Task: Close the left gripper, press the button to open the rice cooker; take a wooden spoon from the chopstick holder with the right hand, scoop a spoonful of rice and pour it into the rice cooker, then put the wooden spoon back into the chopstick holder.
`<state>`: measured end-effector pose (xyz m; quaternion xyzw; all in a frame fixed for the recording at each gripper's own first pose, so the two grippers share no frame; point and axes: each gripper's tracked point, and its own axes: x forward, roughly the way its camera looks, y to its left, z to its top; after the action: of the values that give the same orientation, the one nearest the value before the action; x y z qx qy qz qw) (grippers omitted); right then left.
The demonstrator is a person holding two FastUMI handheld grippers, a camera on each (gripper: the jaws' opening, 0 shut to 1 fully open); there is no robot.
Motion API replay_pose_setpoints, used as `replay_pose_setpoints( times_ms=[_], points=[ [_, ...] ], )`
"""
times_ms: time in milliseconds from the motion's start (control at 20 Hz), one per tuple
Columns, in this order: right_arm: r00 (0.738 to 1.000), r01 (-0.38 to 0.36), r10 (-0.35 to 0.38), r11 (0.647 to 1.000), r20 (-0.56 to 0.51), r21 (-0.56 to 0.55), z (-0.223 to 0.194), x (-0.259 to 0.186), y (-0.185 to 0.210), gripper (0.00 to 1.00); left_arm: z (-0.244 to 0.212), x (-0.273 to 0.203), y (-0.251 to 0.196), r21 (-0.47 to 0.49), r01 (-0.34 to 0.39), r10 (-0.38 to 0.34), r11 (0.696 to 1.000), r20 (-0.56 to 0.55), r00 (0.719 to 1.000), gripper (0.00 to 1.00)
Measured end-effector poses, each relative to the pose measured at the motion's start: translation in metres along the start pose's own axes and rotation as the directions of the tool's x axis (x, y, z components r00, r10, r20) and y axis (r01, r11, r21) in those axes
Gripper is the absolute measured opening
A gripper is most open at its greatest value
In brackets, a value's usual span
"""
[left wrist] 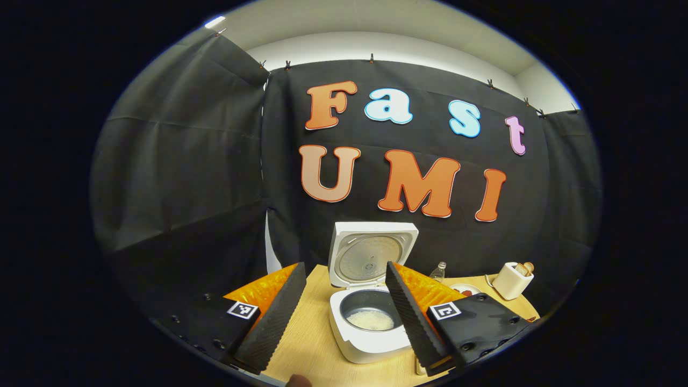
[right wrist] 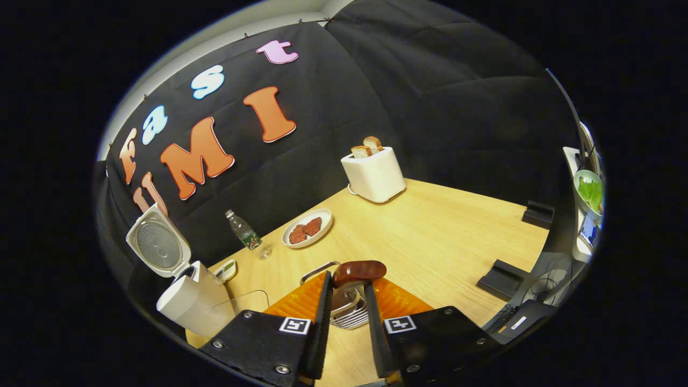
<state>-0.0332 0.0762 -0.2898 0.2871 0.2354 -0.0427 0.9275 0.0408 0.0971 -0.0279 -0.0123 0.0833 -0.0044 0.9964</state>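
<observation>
Left gripper (left wrist: 344,312) held level, wide open, empty, framing open rice cooker (left wrist: 371,301) with rice in its pot at 6 o'clock. Right gripper (right wrist: 346,317) angled down over desk (right wrist: 441,242), narrowly parted around wooden spoon (right wrist: 357,271) in chopstick holder (right wrist: 346,312); contact unclear. Toaster (right wrist: 374,173) at 12 o'clock.

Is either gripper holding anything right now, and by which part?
The right gripper pinches the wooden spoon near its top end, above the chopstick holder. The left gripper is open, holding nothing.
</observation>
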Motion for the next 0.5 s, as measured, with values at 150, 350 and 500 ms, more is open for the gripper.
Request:
replay_pose_setpoints(
  times_ms=[150, 350, 500],
  points=[
    [1.0, -0.018, 0.018, 1.0, -0.004, -0.012, 0.004, 0.006, 0.015, 0.23, 0.003, -0.002, 0.006, 0.0, -0.008, 0.008, 1.0, 0.009, 1.0, 1.0],
    [1.0, -0.015, 0.014, 0.995, -0.013, -0.1, 0.005, 0.008, 0.026, 0.12, 0.006, -0.003, 0.014, -0.014, -0.018, 0.019, 1.0, 0.019, 1.0, 1.0],
    [1.0, -0.016, 0.016, 0.987, -0.006, -0.158, 0.015, -0.001, 0.034, 0.06, 0.008, -0.004, 0.016, -0.024, -0.017, 0.017, 1.0, 0.024, 1.0, 1.0]
  ],
)
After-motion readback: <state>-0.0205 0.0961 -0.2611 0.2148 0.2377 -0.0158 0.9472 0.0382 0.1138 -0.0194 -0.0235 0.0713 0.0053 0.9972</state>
